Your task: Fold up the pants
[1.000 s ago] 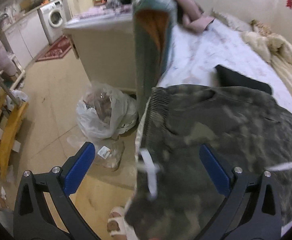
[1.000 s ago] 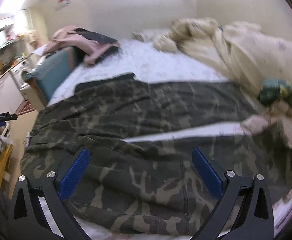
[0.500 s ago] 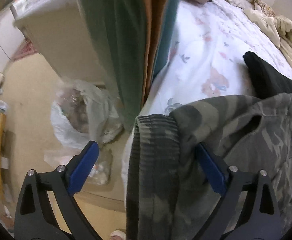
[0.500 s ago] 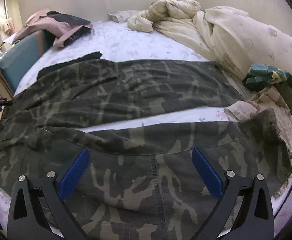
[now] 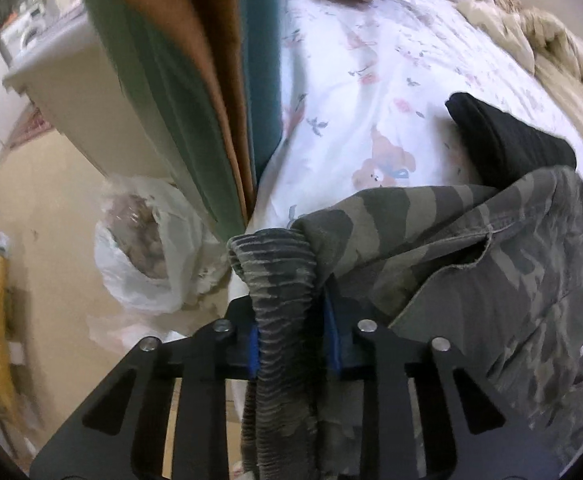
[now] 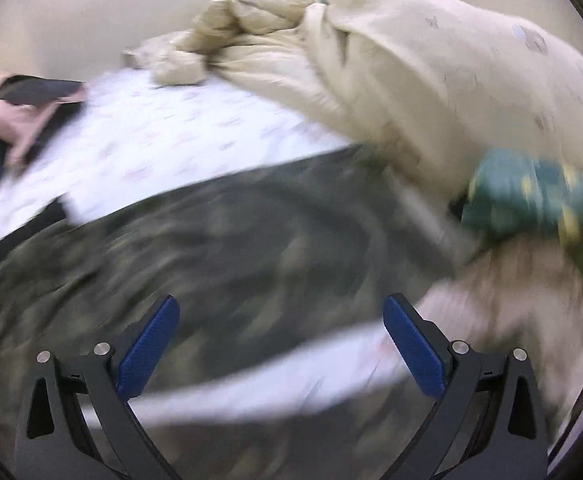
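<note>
Camouflage pants point(image 5: 491, 272) lie spread on a bed with a white patterned sheet point(image 5: 371, 92). My left gripper point(image 5: 291, 344) is shut on the ribbed waistband point(image 5: 279, 272) at the bed's left edge. In the right wrist view the pants point(image 6: 231, 240) look blurred across the bed. My right gripper point(image 6: 279, 344) is open and empty above the pants' legs, with the blue pads point(image 6: 147, 348) wide apart.
A teal and brown chair back point(image 5: 211, 80) stands against the bed's left side. A white plastic bag point(image 5: 143, 252) sits on the floor. A black garment point(image 5: 503, 144) lies beside the pants. A cream duvet point(image 6: 411, 72) and a green cloth point(image 6: 531, 200) are piled at right.
My left gripper has closed on the pants' waistband; it was open before. My right gripper, still open, is moving fast over the pants' legs toward the right, blurring its view.
</note>
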The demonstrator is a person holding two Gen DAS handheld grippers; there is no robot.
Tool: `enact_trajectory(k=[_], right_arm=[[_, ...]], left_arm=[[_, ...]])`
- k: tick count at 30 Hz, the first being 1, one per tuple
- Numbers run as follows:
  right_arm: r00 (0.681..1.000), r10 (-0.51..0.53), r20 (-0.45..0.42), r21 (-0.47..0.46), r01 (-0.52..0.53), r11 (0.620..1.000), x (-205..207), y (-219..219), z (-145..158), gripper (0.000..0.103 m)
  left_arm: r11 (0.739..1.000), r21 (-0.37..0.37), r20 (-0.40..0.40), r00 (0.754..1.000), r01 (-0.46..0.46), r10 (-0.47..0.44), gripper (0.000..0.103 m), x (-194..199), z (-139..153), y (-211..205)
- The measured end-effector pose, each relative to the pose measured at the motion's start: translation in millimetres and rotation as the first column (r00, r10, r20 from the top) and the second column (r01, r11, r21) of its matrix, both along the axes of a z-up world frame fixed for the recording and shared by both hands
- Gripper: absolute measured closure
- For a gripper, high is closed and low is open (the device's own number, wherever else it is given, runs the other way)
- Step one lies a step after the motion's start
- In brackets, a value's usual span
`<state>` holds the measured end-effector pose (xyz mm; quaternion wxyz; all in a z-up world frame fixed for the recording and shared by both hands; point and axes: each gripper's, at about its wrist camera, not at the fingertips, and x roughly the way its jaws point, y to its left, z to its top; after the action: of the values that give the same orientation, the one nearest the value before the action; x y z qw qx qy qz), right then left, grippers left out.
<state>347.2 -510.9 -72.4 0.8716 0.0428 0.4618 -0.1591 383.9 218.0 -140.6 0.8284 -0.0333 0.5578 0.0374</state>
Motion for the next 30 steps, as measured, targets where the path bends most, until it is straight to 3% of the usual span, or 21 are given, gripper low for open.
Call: enact_trajectory(k=[4, 6, 7, 16, 18, 20, 21, 22, 23, 30], right_arm=[[0.996, -0.026, -0.082, -0.071, 0.020, 0.997, 67.7, -68.3, -26.9, 0.007], [0.992, -0.031, -0.124, -0.087, 0.020, 0.996, 91.7, -85.8, -38.2, 0.031], [0.991, -0.033, -0.132, -0.083, 0.022, 0.996, 103.6, -92.3, -43.0, 0.035], [0.969, -0.031, -0.245, -0.195, -0.018, 0.981, 177.1, -117.9, -92.2, 0.037], [0.965, -0.026, -0.262, -0.215, -0.032, 0.976, 185.0, -124.4, -99.3, 0.049], [0.962, -0.032, -0.271, -0.226, -0.032, 0.974, 188.8, -133.7, -103.1, 0.049], [0.962, -0.024, -0.271, -0.204, -0.033, 0.978, 189.0, -137.2, -103.3, 0.052], [0.965, 0.013, -0.263, -0.148, -0.053, 0.988, 187.9, -139.2, -102.6, 0.062], [0.965, 0.040, -0.260, -0.104, -0.069, 0.992, 187.2, -138.6, -100.8, 0.088], [0.992, 0.087, -0.087, -0.177, -0.101, 0.979, 143.0, -117.2, -24.9, 0.089]], left_arm=[[0.996, 0.090, 0.047, 0.999, 0.014, -0.018, 0.084, -8.5, 12.3, -15.7], [0.992, 0.123, 0.069, 0.997, 0.027, -0.035, 0.084, -13.3, 12.8, -21.0], [0.990, 0.140, 0.068, 0.997, 0.029, -0.039, 0.084, -14.6, 11.7, -22.6], [0.989, 0.145, 0.069, 0.998, 0.004, -0.014, 0.086, -12.3, 9.6, -23.0], [0.988, 0.151, 0.069, 0.997, 0.014, -0.024, 0.086, -14.1, 10.0, -24.3], [0.988, 0.152, 0.072, 0.997, 0.022, -0.033, 0.086, -14.6, 11.8, -25.3], [0.989, 0.148, 0.077, 0.996, 0.022, -0.033, 0.087, -15.5, 13.4, -24.6], [0.990, 0.138, 0.080, 0.996, 0.020, -0.031, 0.087, -16.2, 14.9, -23.6], [0.991, 0.136, 0.080, 0.996, 0.019, -0.030, 0.087, -16.1, 15.2, -23.2], [0.992, 0.122, 0.092, 0.995, 0.037, -0.048, 0.089, -19.9, 25.4, -25.7]])
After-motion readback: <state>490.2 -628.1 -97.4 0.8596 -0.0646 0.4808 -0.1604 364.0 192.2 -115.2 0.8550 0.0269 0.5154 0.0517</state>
